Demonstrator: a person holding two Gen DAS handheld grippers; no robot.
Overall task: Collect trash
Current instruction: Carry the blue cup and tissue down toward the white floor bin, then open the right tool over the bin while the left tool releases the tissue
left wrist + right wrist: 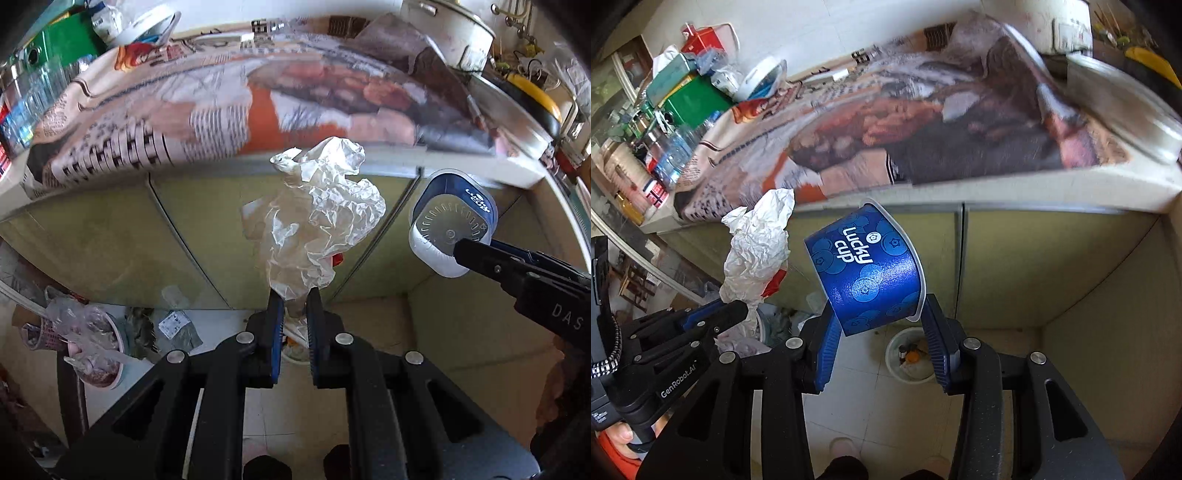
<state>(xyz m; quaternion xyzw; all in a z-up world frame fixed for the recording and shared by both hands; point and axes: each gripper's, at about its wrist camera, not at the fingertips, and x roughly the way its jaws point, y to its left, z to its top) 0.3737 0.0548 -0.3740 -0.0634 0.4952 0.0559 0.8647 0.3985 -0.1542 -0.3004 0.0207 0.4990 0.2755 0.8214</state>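
Left gripper is pinching one crumpled clear plastic wrapper, jaws nearly together. Right gripper is clamping one blue "Lucky Cup" paper cup, jaws spread wide. Both are hanging mid-air before the green cabinet doors. Only the right view is showing the white bucket below.

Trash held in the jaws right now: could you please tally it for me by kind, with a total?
Crumpled plastic wrap: 1, in the left gripper
Blue cup: 1, in the right gripper
Total: 2
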